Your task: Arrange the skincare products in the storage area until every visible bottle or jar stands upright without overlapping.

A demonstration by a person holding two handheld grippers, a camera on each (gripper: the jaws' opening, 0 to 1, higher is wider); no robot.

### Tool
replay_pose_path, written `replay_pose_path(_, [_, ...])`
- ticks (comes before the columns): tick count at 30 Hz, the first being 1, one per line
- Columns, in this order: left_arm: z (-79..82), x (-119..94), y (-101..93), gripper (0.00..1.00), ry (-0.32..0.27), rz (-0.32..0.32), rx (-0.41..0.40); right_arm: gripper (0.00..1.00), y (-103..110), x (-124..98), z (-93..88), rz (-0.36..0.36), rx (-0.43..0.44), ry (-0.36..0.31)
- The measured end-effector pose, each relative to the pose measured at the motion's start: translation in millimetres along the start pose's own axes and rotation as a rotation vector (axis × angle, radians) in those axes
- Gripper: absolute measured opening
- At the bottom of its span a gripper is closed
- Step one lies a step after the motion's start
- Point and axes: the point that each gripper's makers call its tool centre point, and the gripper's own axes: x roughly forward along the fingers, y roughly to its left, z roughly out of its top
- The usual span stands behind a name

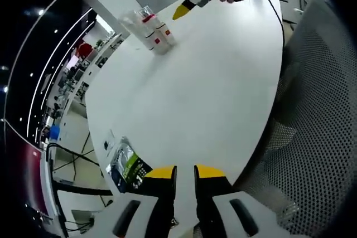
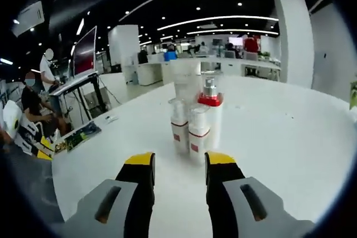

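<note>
Bottles point(image 2: 195, 126), clustered upright at centre frame on white table point(image 2: 279, 137). Right gripper point(image 2: 179, 168) stood near them, jaws parted, empty. Left gripper point(image 1: 185, 172) at lower frame, jaws narrowly apart, empty.

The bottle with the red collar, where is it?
In the right gripper view, the bottle with the red collar stands upright on the white table, behind two smaller bottles, straight ahead of the right gripper.

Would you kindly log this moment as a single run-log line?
bottles: upright, clustered on white table | right gripper: open, facing bottles, not touching | left gripper: open, empty, far from cluster
</note>
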Motion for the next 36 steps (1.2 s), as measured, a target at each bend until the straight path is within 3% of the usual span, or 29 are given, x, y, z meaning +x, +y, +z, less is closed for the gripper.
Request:
replay_pose_path(1, [0.0,-0.5,1.3,0.13,-0.003,0.002,-0.017,0.42,17.3,-5.5,2.9,0.051,-0.002,-0.022])
replay_pose_path(8, [8.1,-0.1,-3.2,0.14,-0.05,-0.033,-0.067,0.65,85.0,-46.1,28.7,0.19,0.108,-0.138])
replay_pose_path(12, [8.6,2.2,-8.6,0.14,-0.053,-0.089,-0.112,0.7,103.4,-69.8,32.3,0.196,0.098,-0.152])
replay_pose_path(15, [16.3,1.0,-7.8,0.15,-0.084,-0.146,-0.263,0.74,110.0,-81.0,26.8,0.191,0.101,-0.143])
replay_pose_path(16, [19.0,0.8,3.2,0.16,-0.102,-0.126,-0.357,0.75,113.9,-85.4,24.7,0.192,0.104,-0.139])
replay_pose_path(18, [19.9,1.1,16.9,0.17,-0.119,-0.119,-0.439,0.75,120.9,-88.9,16.4,0.192,0.085,-0.109])
replay_pose_path(21, [13.1,4.4,43.9,0.26,-0.092,-0.094,-0.579,0.77,126.1,-90.0,4.5,0.188,0.023,-0.061])
replay_pose_path(23, [11.3,6.9,58.5,0.34,-0.094,-0.076,-0.612,0.76,132.7,-89.4,-1.3,0.198,0.001,-0.043])
replay_pose_path(28, [-4.7,20.0,96.6,0.62,-0.035,-0.009,-0.724,0.77,137.6,-85.9,-5.9,0.166,-0.08,-0.002])
replay_pose_path(30, [-9.1,25.5,105.6,0.65,-0.013,-0.005,-0.756,0.77,138.5,-84.9,-6.8,0.151,-0.093,0.016])
replay_pose_path(34, [-19.7,40.1,116.5,0.73,0.044,0.013,-0.796,0.76,139.6,-87.9,7.3,0.149,-0.12,-0.076])
replay_pose_path(36, [-24.7,47.4,116.0,0.74,0.079,0.005,-0.822,0.73,134.9,-89.4,7.5,0.127,-0.143,-0.08])
